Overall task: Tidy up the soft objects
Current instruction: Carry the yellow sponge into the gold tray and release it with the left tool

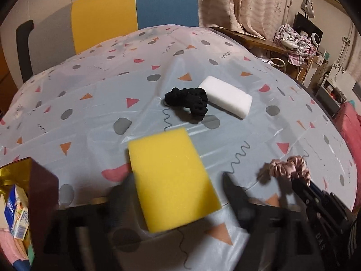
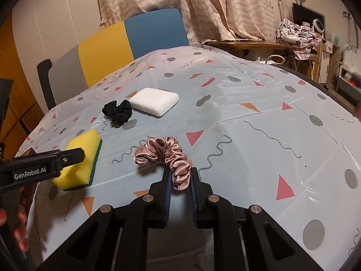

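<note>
Right gripper (image 2: 180, 178): jaws nearly closed, the blue pads pinching one end of the pink satin scrunchie (image 2: 163, 154). The scrunchie is squeezed into an elongated curl; its long axis runs from the pads away and to the left across the tablecloth (image 2: 259, 135), the free end resting on the cloth.

Left gripper (image 1: 178, 180): jaws spread wide on either side of the yellow sponge (image 1: 172, 180). In the left wrist view the fingers stand beside the two long flanks of the sponge, and a gap shows at the right-hand one; the left finger is blurred, so contact there cannot be told. The sponge lies flat at the near left edge of the table, yellow face up, a green scouring layer visible along its side in the right wrist view. Its long axis points away from the gripper toward the far side of the table, slanted slightly left.

Farther out, near the table's middle, the black scrunchie (image 2: 117, 110) lies bunched, touching or just beside the white sponge (image 2: 154, 101), which lies flat with its long axis running diagonally.

Beyond the table's near left corner an open container (image 1: 33, 180) holds mixed items; whether it is the destination cannot be told.

Progress, as judged: early. All four soft objects remain on the table; one is gripped, one straddled, two untouched. No sorted grouping is yet evident.
</note>
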Tool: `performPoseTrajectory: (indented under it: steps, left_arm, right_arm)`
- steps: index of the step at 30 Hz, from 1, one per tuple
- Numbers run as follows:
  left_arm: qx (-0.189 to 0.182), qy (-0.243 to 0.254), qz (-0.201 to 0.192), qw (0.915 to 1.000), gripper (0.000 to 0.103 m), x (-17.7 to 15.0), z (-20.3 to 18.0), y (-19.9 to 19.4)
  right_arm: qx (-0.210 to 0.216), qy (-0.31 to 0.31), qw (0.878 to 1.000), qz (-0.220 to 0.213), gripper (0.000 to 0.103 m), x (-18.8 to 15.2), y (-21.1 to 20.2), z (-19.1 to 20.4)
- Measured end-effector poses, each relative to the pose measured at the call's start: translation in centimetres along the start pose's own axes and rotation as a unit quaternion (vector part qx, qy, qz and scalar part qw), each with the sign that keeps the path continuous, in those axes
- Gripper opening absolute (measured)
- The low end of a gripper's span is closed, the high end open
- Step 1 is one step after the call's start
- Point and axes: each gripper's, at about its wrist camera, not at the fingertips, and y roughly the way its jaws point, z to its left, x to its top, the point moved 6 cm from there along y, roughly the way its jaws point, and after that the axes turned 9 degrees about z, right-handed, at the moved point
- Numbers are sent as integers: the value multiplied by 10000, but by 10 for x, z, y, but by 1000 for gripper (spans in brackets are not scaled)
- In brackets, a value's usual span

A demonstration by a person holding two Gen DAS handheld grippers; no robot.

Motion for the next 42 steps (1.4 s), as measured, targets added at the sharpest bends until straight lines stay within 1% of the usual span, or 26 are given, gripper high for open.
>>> performPoseTrajectory:
  steps: [1,3,5,6,7,8,10,12,13,15,19,22,24,27,30,33,38,40,42]
  left_arm:
    - [-76,-2,63,10000,93,3,-2,2]
    - [-68,38,103,9999,93,7,-4,5]
    - [220,89,220,9995,93,9,-3,13]
    - [376,57,379,9986,92,7,0,21]
    - [384,-34,611,9974,84,4,5,30]
    - [179,-183,830,9962,79,-2,8,39]
    - [2,-313,538,9981,75,-3,12,30]
    - [-298,-498,497,9971,75,-7,15,23]
    - [-376,-674,409,9962,75,-11,19,14]
    - [-464,-837,207,9952,74,-17,24,-1]
    - [-683,-901,-93,9935,75,-31,23,-33]
    - [-877,-844,-260,9922,75,-42,24,-56]
    - [-907,-807,-370,9919,75,-50,24,-70]
    - [-1059,-801,-596,9893,75,-63,31,-97]
    - [-1036,-801,-780,9883,75,-74,43,-120]
    - [-965,-850,-878,9878,75,-84,61,-133]
    - [-937,-1313,-867,9831,75,-93,111,-142]
    - [-843,-1483,-854,9816,75,-95,137,-144]
    - [-669,-1591,-851,9813,75,-95,158,-145]
  right_arm:
    - [-4,-3,10000,7,17,0,0,0]
    - [-11,-4,10000,42,17,0,2,0]
    - [-14,7,10000,61,17,0,3,-1]
    - [-8,17,10000,56,17,0,3,-2]
    - [2,29,10000,44,17,0,2,-2]
    - [9,40,10000,40,17,0,2,-2]
    - [20,77,10000,59,17,-1,3,-4]
    - [29,108,9999,76,17,-1,4,-4]
    - [32,114,9999,88,17,-1,4,-5]
    - [15,113,9999,99,17,-1,5,-5]
    - [-10,100,9999,84,17,-1,5,-5]
    - [-17,108,9999,85,17,-1,4,-5]
    - [-35,106,9999,79,17,-1,4,-5]
    - [-63,95,9999,80,17,-1,4,-5]
    - [-87,75,9999,100,17,-2,5,-4]
    - [-130,58,9998,106,17,-2,5,-4]
    - [-211,28,9997,85,17,-2,4,-3]
    - [-233,14,9997,66,17,-2,3,-2]
    - [-258,-7,9996,65,17,-2,3,-1]
